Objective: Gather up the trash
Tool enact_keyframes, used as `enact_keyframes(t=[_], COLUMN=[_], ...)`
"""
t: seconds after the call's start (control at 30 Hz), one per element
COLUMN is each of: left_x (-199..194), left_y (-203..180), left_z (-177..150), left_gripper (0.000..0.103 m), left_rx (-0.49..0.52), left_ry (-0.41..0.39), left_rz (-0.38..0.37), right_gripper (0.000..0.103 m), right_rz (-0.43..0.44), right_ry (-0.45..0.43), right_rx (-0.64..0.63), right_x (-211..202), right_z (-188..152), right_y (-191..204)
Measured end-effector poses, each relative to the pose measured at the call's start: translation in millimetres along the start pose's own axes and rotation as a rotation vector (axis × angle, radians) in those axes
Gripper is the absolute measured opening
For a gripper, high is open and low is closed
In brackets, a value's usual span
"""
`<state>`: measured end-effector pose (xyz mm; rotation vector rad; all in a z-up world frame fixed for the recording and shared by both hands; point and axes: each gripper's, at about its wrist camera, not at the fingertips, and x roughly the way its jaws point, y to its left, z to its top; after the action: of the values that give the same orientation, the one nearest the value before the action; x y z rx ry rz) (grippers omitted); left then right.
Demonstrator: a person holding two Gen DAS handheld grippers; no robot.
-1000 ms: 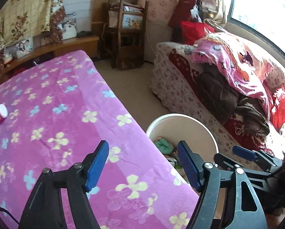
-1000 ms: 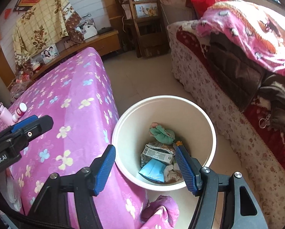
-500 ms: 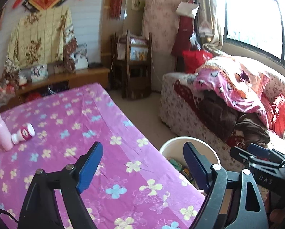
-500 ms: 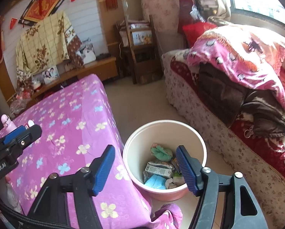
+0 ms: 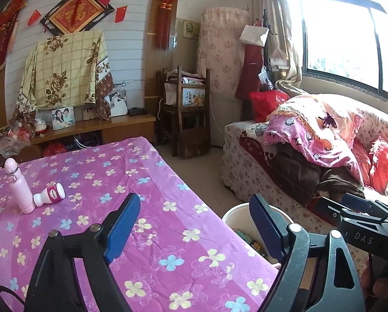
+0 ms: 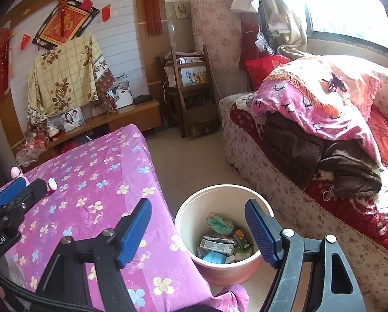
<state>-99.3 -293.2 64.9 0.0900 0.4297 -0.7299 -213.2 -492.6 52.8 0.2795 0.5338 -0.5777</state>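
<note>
Left gripper (image 5: 194,228) hangs over the table with its blue pads wide apart and nothing between them. The purple flowery tablecloth (image 5: 97,182) fills most of the view. Far left there's a pink bottle (image 5: 18,186) standing up, and a small white bottle with a red label (image 5: 50,194) lying on its side right next to it. The white bin (image 5: 242,221) peeks out past the table edge, and the right gripper (image 5: 355,204) pokes in from the right in front of the sofa (image 5: 246,161).

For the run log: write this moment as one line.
left claw: open, empty | right claw: opening, empty | bin: on floor, holds trash | small bottle: lying on table
</note>
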Motion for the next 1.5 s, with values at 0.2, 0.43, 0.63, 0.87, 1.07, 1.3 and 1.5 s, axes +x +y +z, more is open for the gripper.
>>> enact_keyframes(t=[0.2, 0.43, 0.63, 0.87, 1.07, 1.3, 1.5], left_x=[-7.2, -11.2, -9.7, -9.5, -9.6, -9.0, -7.9], left_y=[1.9, 1.8, 1.7, 1.7, 2.1, 3.0, 2.9], left_z=[-1.7, -5.2, -7.3, -8.5, -8.2, -6.8, -7.5], left_gripper=[0.086, 0.086, 0.086, 0.086, 0.086, 0.086, 0.086], left_rx=[-0.003, -0.003, 0.009, 0.012, 0.013, 0.014, 0.017], left_ry=[-0.018, -0.029, -0.021, -0.022, -0.021, -0.012, -0.008], left_rz=[0.011, 0.026, 0.036, 0.037, 0.039, 0.045, 0.042], right_gripper=[0.077, 0.077, 0.078, 0.078, 0.078, 0.078, 0.077], right_rz=[-0.015, -0.018, -0.014, -0.008, -0.008, -0.007, -0.007], right_ry=[-0.042, -0.055, -0.056, -0.055, -0.048, -0.048, -0.047], right_rx=[-0.025, -0.027, -0.022, -0.019, -0.022, -0.020, -0.020], right_x=[-15.1, -21.0, -21.7, -22.4, -20.3, -19.7, -19.8], right_z=[1.6, 2.6, 3.5, 3.0, 1.7, 1.6, 1.6], right_y=[7.7, 8.5, 7.6, 6.5, 7.6, 8.4, 9.2])
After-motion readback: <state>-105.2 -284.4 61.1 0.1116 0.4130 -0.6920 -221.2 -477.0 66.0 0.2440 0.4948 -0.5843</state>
